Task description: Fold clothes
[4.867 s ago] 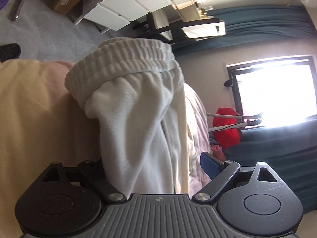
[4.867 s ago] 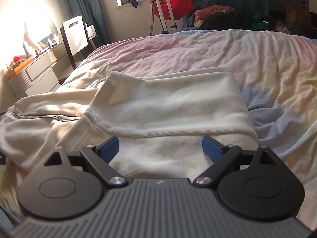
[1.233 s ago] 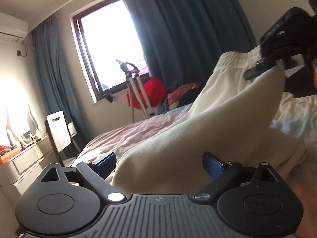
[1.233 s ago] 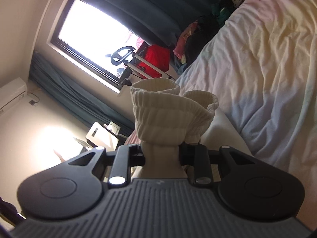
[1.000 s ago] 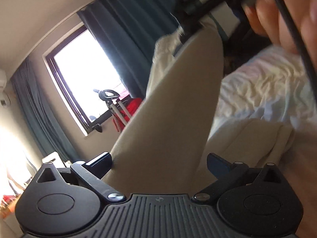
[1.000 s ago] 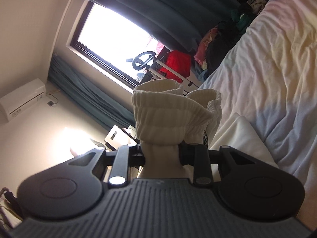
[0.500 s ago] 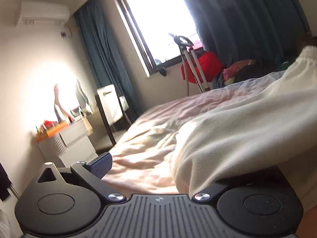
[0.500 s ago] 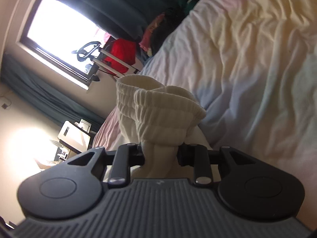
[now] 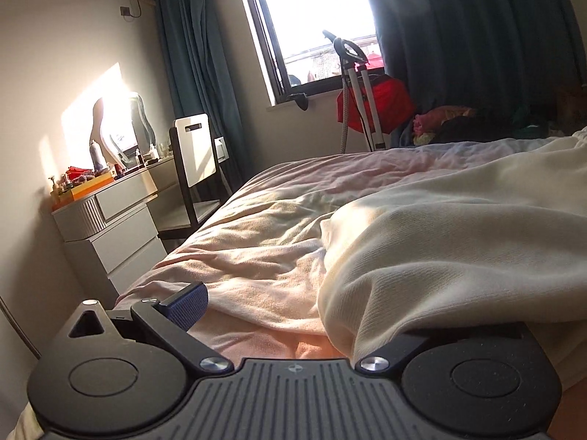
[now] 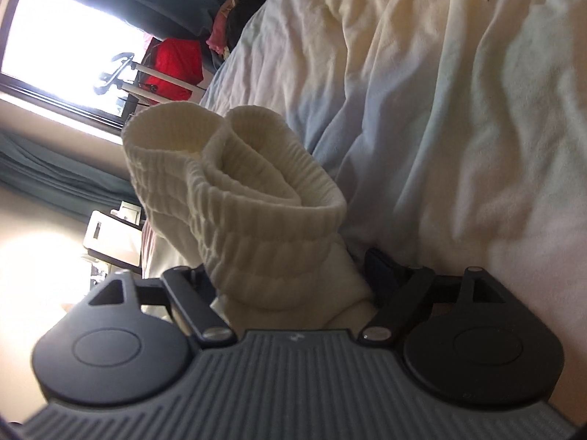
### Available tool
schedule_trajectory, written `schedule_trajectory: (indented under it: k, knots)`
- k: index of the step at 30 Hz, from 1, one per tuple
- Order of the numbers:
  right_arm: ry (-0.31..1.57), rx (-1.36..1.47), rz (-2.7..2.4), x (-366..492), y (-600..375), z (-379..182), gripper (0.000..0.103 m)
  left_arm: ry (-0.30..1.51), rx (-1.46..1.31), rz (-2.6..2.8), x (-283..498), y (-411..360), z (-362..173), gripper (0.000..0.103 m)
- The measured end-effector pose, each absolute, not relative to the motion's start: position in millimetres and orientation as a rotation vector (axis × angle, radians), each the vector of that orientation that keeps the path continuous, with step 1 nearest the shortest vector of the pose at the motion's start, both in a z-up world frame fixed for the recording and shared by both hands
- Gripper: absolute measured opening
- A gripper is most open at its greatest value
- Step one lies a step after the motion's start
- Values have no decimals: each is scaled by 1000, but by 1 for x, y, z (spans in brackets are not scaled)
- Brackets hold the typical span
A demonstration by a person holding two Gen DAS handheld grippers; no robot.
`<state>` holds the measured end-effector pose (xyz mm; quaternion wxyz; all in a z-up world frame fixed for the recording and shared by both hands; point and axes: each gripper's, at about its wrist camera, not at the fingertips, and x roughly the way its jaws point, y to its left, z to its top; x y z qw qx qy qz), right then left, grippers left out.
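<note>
Right gripper (image 10: 290, 278) jaws just opened — ribbed waistband (image 10: 234, 198) loose between, bed sheet (image 10: 458, 110) beyond.

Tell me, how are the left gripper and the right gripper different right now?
The right gripper has the cream trousers' ribbed waistband bunched between its jaws, which have just been opening; the left gripper has only bedsheet between its jaws, with cream cloth draped over one finger. The left gripper's view sits level; the right gripper's is tipped sideways. Both stand open.

cream ribbed-knit cloth trousers (image 10: 234, 198), rumpled soft cotton bedsheet (image 9: 264, 253), matt black plastic right gripper (image 10: 293, 275)
</note>
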<state>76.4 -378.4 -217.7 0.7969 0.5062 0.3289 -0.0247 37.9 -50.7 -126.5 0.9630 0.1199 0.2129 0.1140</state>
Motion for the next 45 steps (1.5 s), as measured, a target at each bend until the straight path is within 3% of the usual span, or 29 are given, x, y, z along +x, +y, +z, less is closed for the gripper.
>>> schedule_trajectory:
  k: [14, 18, 22, 25, 36, 45]
  knots:
    - [651, 996, 154, 74, -360, -185, 89, 514, 96, 234, 46, -26, -127, 103]
    - [778, 923, 38, 78, -353, -200, 74, 601, 14, 157, 51, -16, -128, 103]
    - [741, 880, 19, 72, -352, -184, 51, 708, -102, 56, 55, -2, -128, 103]
    - [712, 858, -1, 67, -354, -173, 44, 799, -225, -33, 48, 16, -130, 103]
    - [685, 861, -17, 76, -354, -168, 43, 846, -759, -272, 60, 62, -146, 103]
    - [683, 832, -20, 81, -349, -168, 43, 850, -799, -362, 107, 38, -168, 102]
